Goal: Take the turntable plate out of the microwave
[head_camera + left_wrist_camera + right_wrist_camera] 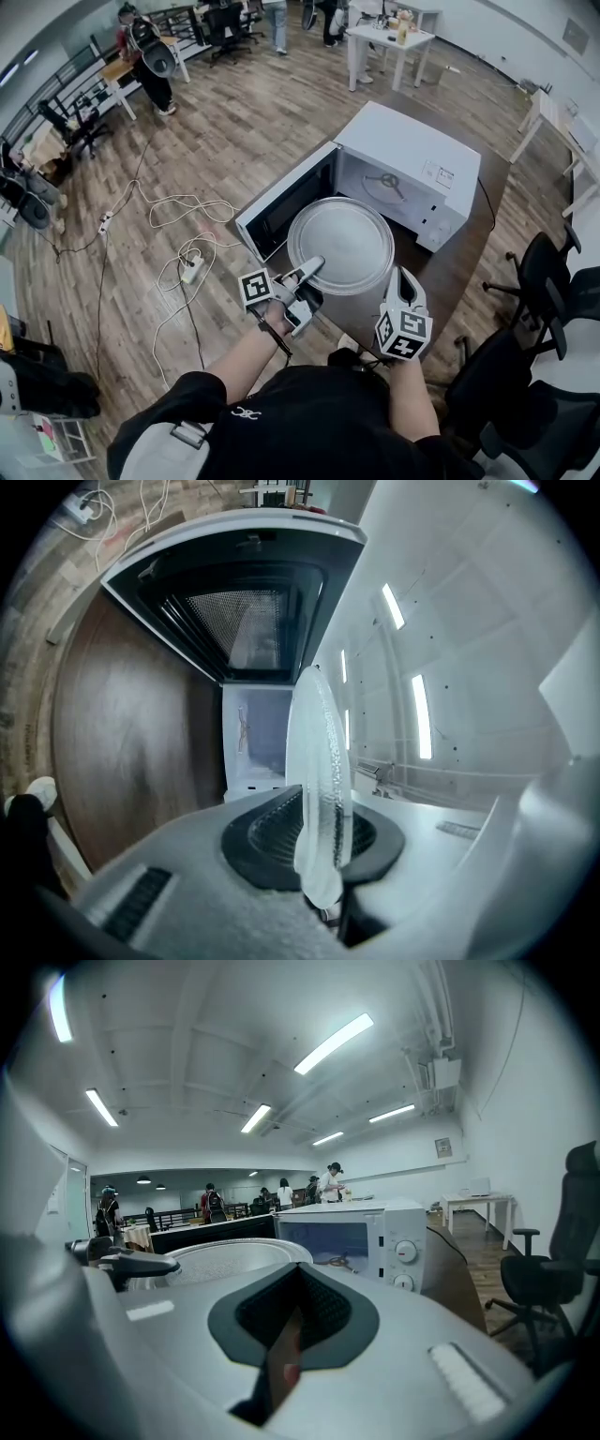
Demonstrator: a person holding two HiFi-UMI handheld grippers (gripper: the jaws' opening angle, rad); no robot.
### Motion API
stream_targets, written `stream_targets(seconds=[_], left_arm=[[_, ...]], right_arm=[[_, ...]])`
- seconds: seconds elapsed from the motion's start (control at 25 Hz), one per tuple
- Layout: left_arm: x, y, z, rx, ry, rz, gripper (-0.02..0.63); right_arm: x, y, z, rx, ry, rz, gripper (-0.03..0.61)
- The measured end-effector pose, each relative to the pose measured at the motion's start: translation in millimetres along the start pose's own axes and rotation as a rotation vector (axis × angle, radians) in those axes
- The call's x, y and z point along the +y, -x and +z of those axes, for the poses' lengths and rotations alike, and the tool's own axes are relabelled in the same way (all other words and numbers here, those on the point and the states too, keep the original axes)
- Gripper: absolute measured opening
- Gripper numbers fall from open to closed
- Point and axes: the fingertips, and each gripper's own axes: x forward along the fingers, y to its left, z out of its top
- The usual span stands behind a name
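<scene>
The round glass turntable plate (pixel 342 244) hangs level in front of the open white microwave (pixel 412 155), above the dark table (pixel 464 272). My left gripper (pixel 314 266) is shut on the plate's near-left rim. In the left gripper view the plate (pixel 319 761) stands edge-on between the pads (pixel 272 841). My right gripper (pixel 401 276) sits by the plate's near-right rim, jaws shut with nothing between them; whether it touches the glass I cannot tell. From the right gripper view (pixel 291 1321) the plate (pixel 220 1258) lies to the left, before the microwave (pixel 347 1232).
The microwave door (pixel 281 202) swings open to the left, and the roller ring (pixel 386 185) lies in the cavity. Cables and a power strip (pixel 192 267) trail on the wooden floor at left. Office chairs (pixel 553 281) stand at right. People and desks fill the far room.
</scene>
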Motion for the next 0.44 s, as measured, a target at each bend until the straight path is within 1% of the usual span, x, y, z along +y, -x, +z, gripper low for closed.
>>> stream_targets(seconds=[0.44], left_arm=[[-1.4,-2.7,1.5,-0.009,0.013,-0.005,0.035]], right_arm=[[-3.5,1.9,-2.5,0.002,0.002,-0.011,0.008]])
